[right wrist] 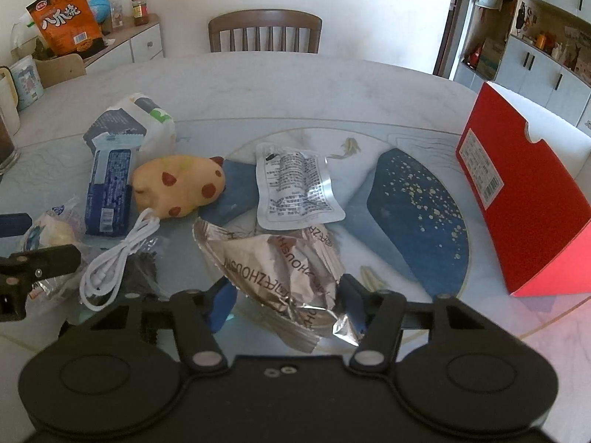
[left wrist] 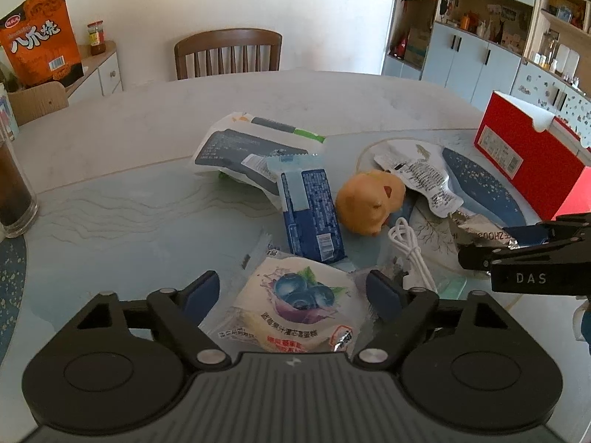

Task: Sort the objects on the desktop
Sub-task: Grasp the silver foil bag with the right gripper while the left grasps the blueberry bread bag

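Note:
A blueberry cake packet (left wrist: pixel 295 306) lies on the table between the fingers of my left gripper (left wrist: pixel 291 295). Its jaws stand a little wider than the cake, and the clear wrapper edge brushes the right pad. My right gripper (right wrist: pixel 286 304) has its pads against both sides of a crumpled silver snack bag (right wrist: pixel 280 269). Behind these lie a blue biscuit pack (left wrist: pixel 312 217), a yellow spotted pig toy (right wrist: pixel 177 188), a coiled white cable (right wrist: pixel 118 262), a silver-white sachet (right wrist: pixel 295 188) and a white and grey bag (left wrist: pixel 236 151). The right gripper (left wrist: pixel 476 258) also shows at the edge of the left wrist view.
A red box (right wrist: pixel 524 199) stands at the right of the table (right wrist: pixel 280 85). A glass of dark drink (left wrist: pixel 14 192) is at the left edge. A wooden chair (left wrist: pixel 229 53) is behind the table. An orange snack bag (left wrist: pixel 40 40) sits in a box by the sideboard.

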